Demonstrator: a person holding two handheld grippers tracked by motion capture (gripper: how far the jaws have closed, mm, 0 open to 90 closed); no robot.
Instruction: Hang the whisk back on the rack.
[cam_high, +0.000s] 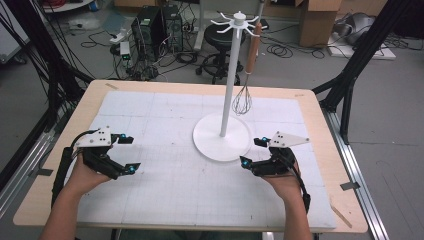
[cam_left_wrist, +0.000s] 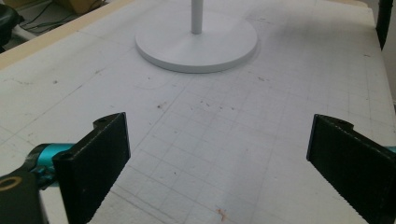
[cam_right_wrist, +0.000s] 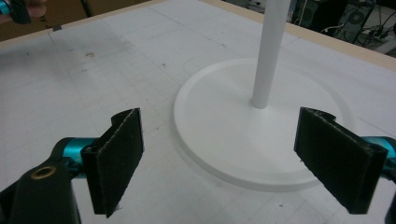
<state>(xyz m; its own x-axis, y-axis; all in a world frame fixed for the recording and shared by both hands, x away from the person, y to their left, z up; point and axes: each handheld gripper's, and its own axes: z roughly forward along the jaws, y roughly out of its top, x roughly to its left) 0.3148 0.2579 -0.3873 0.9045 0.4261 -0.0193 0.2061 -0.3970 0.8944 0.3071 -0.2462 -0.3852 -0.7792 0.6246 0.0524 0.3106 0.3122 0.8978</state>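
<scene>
The white utensil stand sits on the mat right of centre, nearer the far edge than the near one. It has a round flat base, a slim upright pole and a crown of short hooked arms at the top. A whisk with a brown wooden handle and wire loops hangs from one hook on the stand's right side, its wire end down, above the mat and just beside the pole.

Your right gripper rests low at the near right rim of the stand's base; its jaws are spread wide with nothing between the pads, and the right gripper view looks across the base to the foot of the pole. Your left gripper sits over the left part of the mat, well apart from the stand, jaws likewise spread wide and empty. In the left gripper view the base lies well ahead.

The white gridded mat carries small dark specks and scuffs. It covers most of a light wooden table. Beyond the far edge you have a grey floor with two computer towers, loose cables, a black stool and cardboard boxes. Black frame struts stand at both sides.
</scene>
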